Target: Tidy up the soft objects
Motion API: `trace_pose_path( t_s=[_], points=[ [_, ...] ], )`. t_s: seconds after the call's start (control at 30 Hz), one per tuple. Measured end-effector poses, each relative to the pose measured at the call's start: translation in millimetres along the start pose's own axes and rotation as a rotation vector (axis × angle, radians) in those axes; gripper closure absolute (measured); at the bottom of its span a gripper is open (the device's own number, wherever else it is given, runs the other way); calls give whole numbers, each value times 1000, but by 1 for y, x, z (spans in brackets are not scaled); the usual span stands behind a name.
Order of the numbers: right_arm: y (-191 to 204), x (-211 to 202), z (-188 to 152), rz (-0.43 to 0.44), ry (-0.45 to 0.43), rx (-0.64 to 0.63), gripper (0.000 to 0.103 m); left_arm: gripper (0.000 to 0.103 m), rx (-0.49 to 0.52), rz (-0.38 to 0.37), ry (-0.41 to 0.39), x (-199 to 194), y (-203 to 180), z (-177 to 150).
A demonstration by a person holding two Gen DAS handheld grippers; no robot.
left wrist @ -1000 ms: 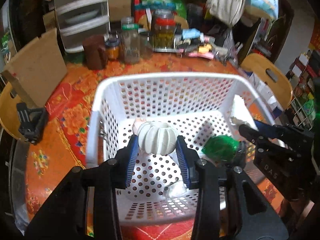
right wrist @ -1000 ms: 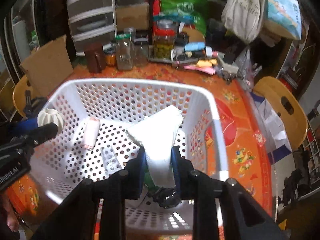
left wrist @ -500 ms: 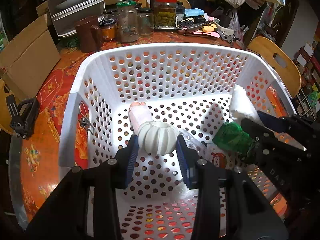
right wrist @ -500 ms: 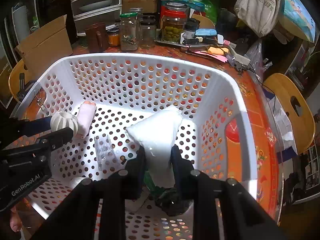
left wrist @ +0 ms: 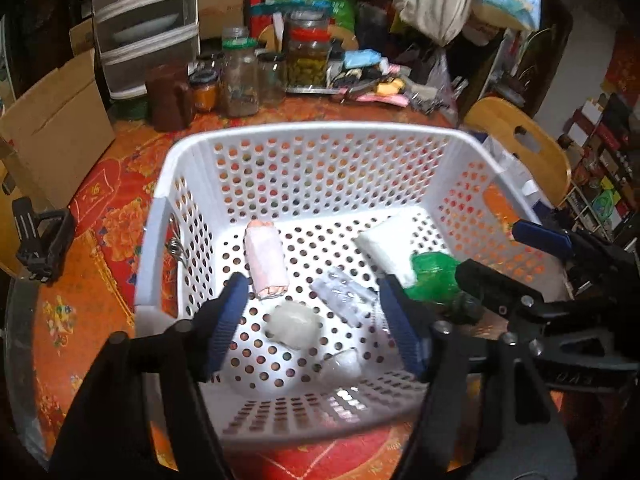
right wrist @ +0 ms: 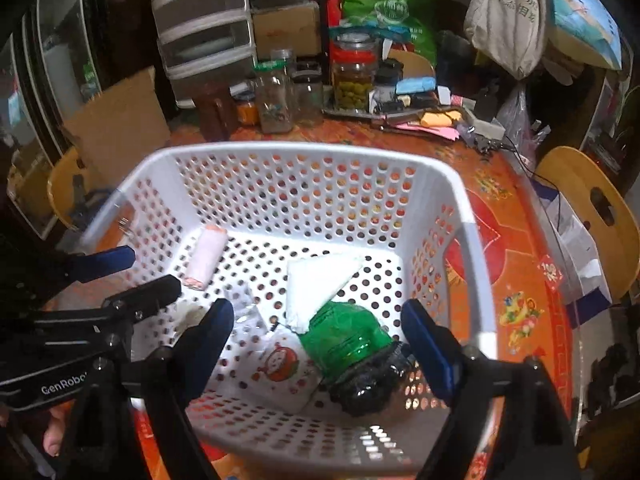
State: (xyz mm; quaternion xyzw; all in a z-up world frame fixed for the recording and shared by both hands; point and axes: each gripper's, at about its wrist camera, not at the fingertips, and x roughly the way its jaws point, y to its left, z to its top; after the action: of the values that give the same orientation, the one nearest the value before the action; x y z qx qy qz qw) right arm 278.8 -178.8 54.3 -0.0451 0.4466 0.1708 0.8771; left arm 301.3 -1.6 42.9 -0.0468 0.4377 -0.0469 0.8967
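Left wrist view looks down into a white perforated plastic basket on a round table with an orange-red floral cloth. The left gripper hangs over the basket floor, its jaws opening, and the blurred white ribbed ball lies loose between them, touched by neither pad. At about 12 o'clock from the ball lies a pale pink rolled cloth, and at 2 o'clock a clear crinkled plastic packet. In the right wrist view the right gripper is also opening, released; a white soft pouch leans on a green plastic-wrapped bundle with a black end between its fingers, gripped by neither. A flat white packet with a red cartoon print lies at 9 o'clock of the bundle. Glass jars, a brown mug and a cardboard sheet crowd the table beyond the far rim, while the basket's middle floor near the far wall is bare.
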Motion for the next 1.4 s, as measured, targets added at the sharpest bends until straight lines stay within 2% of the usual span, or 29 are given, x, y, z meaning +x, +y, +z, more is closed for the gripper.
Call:
trace_pose_path(
  t_s=[0.27,0.33,0.37,0.5,0.6,0.8,0.93,1.1,1.17,1.27,1.4],
  points=[
    [4,-53,-19,-17,-99,-37,11,14,59,-18,-137,-73,-3,-22],
    [9,-69,-27,-38,-131,-50,10,2,64,-20,-167,-90,-2,-31],
    [11,-77,-32,-53,-148,-50,10,0,62,-18,-191,-102,0,-37],
    [22,-112,-53,-85,-234,-65,10,0,54,-5,-234,-135,5,-60],
    [27,-132,-68,-95,-281,-64,7,0,55,1,-235,-150,9,-77],
    [34,-158,-94,-166,-316,-64,6,0,5,1,-291,-192,32,-116],
    [34,-185,-118,-160,-347,-39,6,0,-10,72,-344,-230,38,-144],
    [40,-231,-157,-176,-446,9,6,0,-4,66,-405,-271,29,-181],
    [44,-241,-169,-162,-423,44,4,0,2,63,-418,-283,20,-197],
    [55,-246,-181,-136,-381,26,2,0,13,13,-416,-289,4,-209],
    [60,-237,-183,-158,-358,3,2,0,40,26,-414,-288,-16,-212]
  ],
)
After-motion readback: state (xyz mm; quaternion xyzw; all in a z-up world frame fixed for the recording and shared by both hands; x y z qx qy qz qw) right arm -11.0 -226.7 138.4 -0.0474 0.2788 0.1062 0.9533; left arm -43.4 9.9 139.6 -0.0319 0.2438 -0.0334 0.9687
